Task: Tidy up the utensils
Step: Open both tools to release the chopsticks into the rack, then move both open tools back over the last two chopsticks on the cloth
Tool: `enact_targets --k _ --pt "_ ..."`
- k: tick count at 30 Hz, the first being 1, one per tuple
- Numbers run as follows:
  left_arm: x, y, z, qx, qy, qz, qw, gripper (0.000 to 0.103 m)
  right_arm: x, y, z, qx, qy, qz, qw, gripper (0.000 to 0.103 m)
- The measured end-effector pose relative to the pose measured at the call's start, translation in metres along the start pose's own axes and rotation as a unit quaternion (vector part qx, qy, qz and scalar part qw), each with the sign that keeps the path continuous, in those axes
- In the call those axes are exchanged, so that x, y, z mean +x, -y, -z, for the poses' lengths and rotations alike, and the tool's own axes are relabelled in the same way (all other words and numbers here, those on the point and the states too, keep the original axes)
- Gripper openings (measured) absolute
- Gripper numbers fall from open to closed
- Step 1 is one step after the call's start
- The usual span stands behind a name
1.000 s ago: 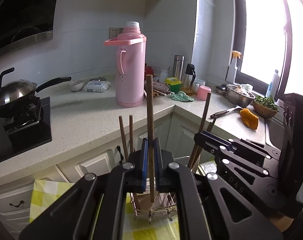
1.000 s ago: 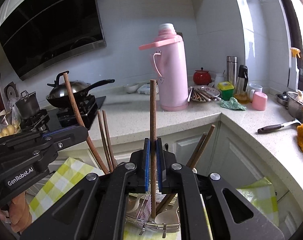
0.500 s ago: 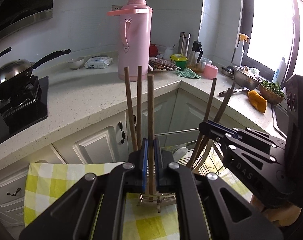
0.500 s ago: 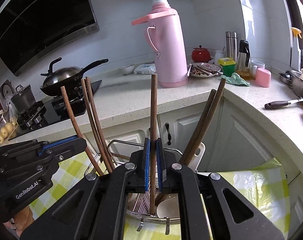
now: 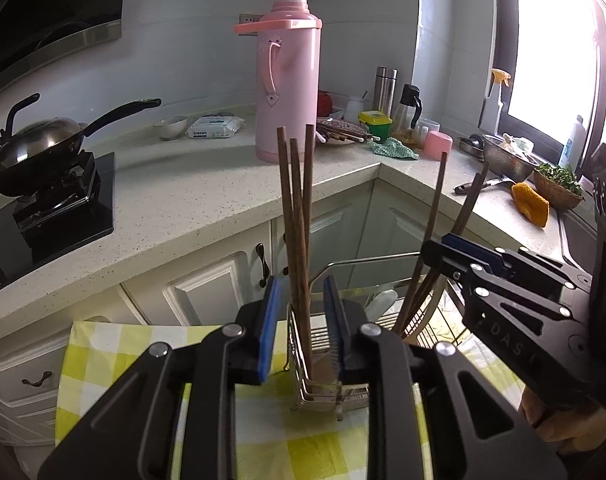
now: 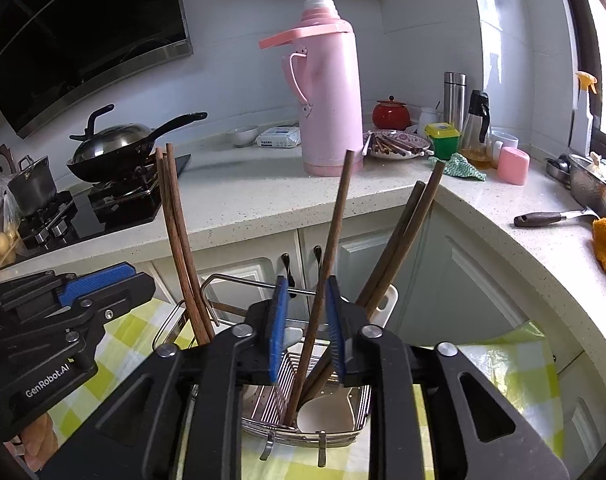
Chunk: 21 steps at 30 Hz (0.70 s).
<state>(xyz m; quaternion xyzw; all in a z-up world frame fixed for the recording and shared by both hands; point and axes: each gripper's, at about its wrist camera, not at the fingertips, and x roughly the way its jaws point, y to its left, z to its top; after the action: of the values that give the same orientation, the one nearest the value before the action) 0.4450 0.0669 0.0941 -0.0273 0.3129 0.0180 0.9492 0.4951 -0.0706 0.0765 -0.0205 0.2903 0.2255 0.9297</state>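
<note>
While both jaws are opening, left gripper [image 5: 301,322] and right gripper [image 6: 307,328] each straddle an unclamped chopstick [image 6: 329,264] standing inside the wire rack [image 6: 303,424], pads clear.

Brown chopsticks [image 5: 299,216], yellow-checked cloth [image 5: 115,360], pink thermos [image 5: 289,88]
</note>
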Motion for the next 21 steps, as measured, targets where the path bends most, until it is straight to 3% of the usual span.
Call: enact_targets --k 4,7,9,11,15,21 --pt "-0.02 -0.007 0.003 -0.01 0.017 -0.011 0.9997 0.032 -0.02 0.001 -0.004 -0.004 0.024 0.012 1.0 0.029" --pt "-0.044 -0.014 0.011 -0.018 0.036 -0.029 0.9988 0.045 -0.047 0.002 -0.005 -0.006 0.049 0.023 0.999 0.029" --pt "-0.066 -0.019 0.021 -0.027 0.053 -0.044 0.9973 0.059 -0.071 0.004 -0.002 -0.002 0.068 0.021 0.997 0.029" --pt "-0.089 -0.023 0.036 -0.034 0.071 -0.057 0.9953 0.064 -0.096 0.007 0.007 0.007 0.084 0.015 0.996 0.029" --pt "-0.123 -0.031 0.075 -0.044 0.081 -0.078 0.9927 0.073 -0.136 0.006 0.039 0.009 0.09 0.008 0.996 0.029" --pt "-0.15 -0.031 0.137 -0.041 0.062 -0.088 0.9934 0.075 -0.168 0.005 0.106 0.022 0.067 0.009 0.997 0.029"
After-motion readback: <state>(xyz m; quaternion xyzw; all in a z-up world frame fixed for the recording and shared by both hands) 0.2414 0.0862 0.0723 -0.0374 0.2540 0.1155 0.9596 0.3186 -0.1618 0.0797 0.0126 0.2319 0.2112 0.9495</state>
